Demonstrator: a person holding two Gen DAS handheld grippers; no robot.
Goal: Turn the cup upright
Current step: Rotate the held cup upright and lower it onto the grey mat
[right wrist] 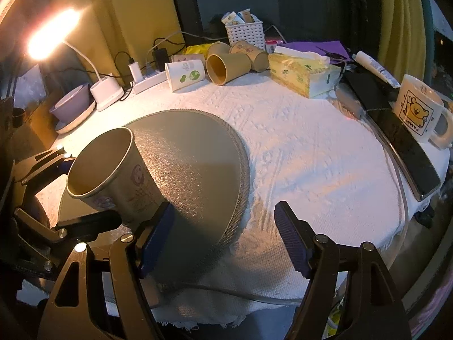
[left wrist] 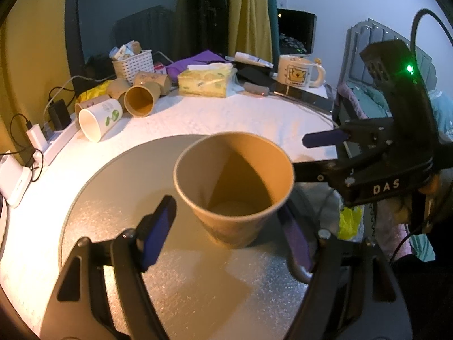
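Note:
A brown paper cup [left wrist: 233, 187] stands upright, mouth up, on the round grey mat [left wrist: 113, 198]. My left gripper [left wrist: 226, 235] is open, its blue-padded fingers either side of the cup's base with a gap on the left side. In the right wrist view the same cup [right wrist: 113, 178] stands at the left on the mat [right wrist: 198, 155], with the left gripper's black fingers around it. My right gripper [right wrist: 223, 238] is open and empty, to the right of the cup over the mat's edge; it also shows in the left wrist view [left wrist: 325, 138].
Several paper cups [right wrist: 226, 65] lie on their sides at the back of the white-clothed table [right wrist: 311, 155], by a white basket [right wrist: 246, 32] and tissue box [right wrist: 305, 73]. A bear mug [right wrist: 419, 110] and a phone [right wrist: 405, 153] sit right. A lamp [right wrist: 53, 34], bowl and power strip are left.

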